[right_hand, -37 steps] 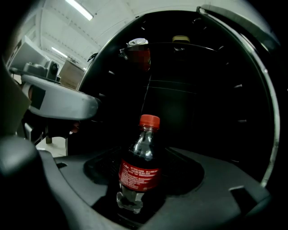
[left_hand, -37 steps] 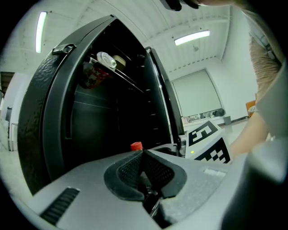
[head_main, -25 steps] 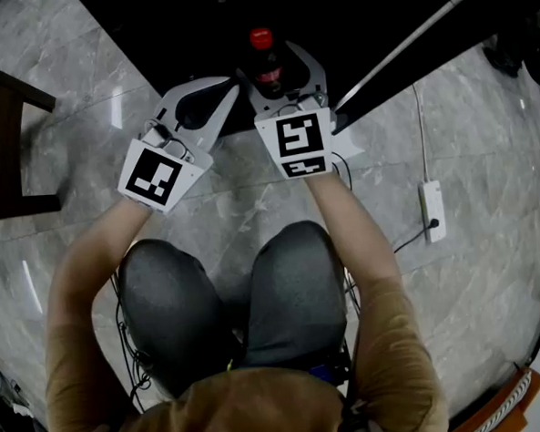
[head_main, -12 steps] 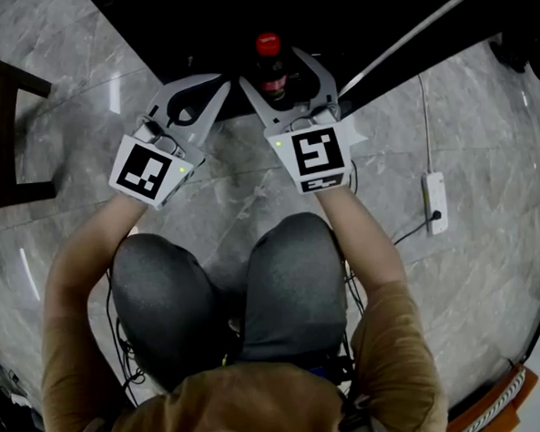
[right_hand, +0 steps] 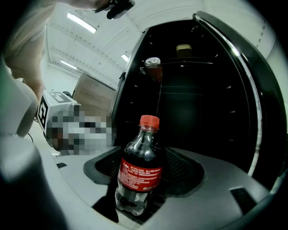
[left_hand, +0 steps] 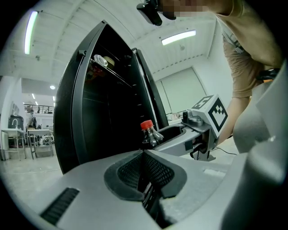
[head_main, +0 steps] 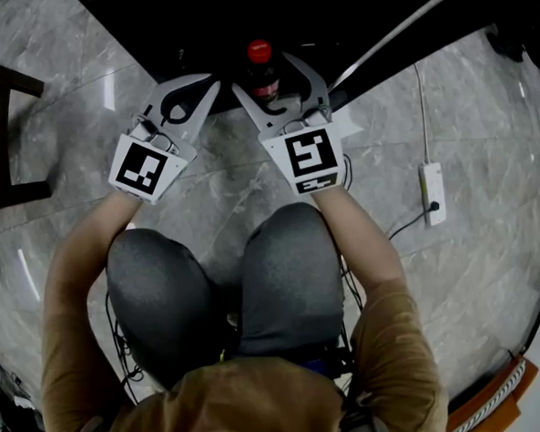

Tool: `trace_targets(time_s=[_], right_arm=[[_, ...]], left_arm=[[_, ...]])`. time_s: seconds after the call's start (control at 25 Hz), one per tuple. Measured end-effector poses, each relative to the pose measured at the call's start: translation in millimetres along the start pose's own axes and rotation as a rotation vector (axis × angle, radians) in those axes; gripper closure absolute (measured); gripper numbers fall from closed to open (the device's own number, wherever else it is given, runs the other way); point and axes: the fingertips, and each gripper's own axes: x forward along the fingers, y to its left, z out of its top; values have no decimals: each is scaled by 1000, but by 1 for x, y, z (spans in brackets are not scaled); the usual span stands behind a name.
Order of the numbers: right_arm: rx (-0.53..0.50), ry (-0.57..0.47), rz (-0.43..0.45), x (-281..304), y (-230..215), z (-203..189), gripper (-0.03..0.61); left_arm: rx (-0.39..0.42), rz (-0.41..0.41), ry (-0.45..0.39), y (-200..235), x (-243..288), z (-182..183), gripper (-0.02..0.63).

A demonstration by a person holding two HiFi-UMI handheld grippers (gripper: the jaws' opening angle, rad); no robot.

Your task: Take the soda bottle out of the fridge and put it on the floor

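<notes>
The soda bottle (right_hand: 139, 173), dark with a red cap and red label, stands upright between the jaws of my right gripper (right_hand: 137, 197), which is shut on its lower body. In the head view the bottle's cap (head_main: 259, 51) shows at the front edge of the dark open fridge (head_main: 194, 23), with the right gripper (head_main: 266, 78) around it. My left gripper (head_main: 203, 87) hangs just left of the bottle with its jaws shut together and empty. From the left gripper view the bottle (left_hand: 148, 134) is beyond my shut pads (left_hand: 155, 168).
Grey marble floor (head_main: 213, 187) lies under both grippers, with the person's knees (head_main: 220, 287) close behind. A power strip (head_main: 430, 194) and its cable lie on the right. Dark furniture (head_main: 1, 136) stands on the left. Cans (right_hand: 153, 63) sit on an upper fridge shelf.
The right gripper and the bottle have shifted a little back toward the person, out from the fridge. The left gripper has barely moved.
</notes>
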Motion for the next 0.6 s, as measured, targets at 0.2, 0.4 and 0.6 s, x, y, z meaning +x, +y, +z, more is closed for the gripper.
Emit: trace_targets(time_s=[0.2,0.4,0.6], right_arm=[[-14,26,27,-4,9,-15,285],[-10,57,61,-5,20,-37,286],[5,73,87,-5,30,-58,285]], left_arm=[[-52,6,-2,-4,-6,-15,612],[-72,-13,44,-20,-8,-47,612],[-181,-3,71,-32,-10,-76,612]])
